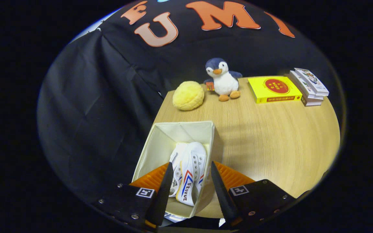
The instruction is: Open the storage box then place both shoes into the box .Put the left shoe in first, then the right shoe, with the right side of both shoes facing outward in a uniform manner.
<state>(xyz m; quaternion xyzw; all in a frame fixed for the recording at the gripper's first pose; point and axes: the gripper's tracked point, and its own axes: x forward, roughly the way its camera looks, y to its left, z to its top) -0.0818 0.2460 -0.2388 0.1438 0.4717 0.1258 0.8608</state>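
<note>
While hovering above the shoes (189, 171), the hand-held gripper (189, 168) gapes empty.

Storage box (160, 139): cream fabric, open-topped, at table's near left edge. Two white shoes (188, 171), red-and-blue side stripes, on edge side by side inside

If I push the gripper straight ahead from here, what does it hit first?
Most likely the white shoes in the open storage box; they lie just ahead, between the open gripper's fingers. Depth is uncertain.
</note>
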